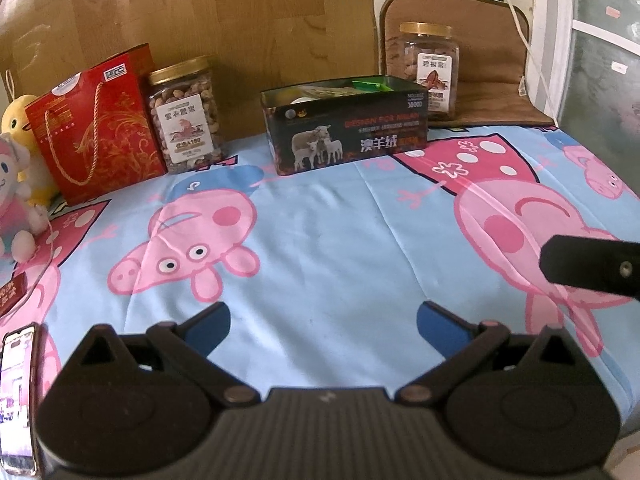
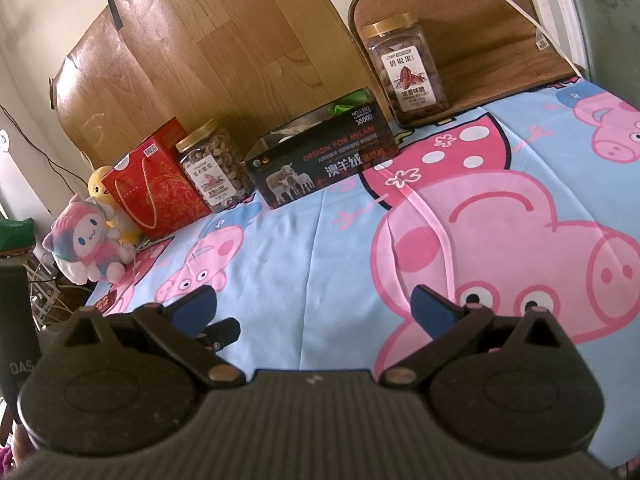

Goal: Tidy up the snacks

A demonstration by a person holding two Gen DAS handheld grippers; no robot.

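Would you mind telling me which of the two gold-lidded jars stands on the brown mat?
The pecan jar at far right stands on the brown mat; the mixed-nut jar stands beside the red gift bag.

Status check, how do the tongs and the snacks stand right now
Left tongs open, empty. Right tongs open, empty. Cashew jar, pecan jar and open black box untouched at the back. Nothing in the way.
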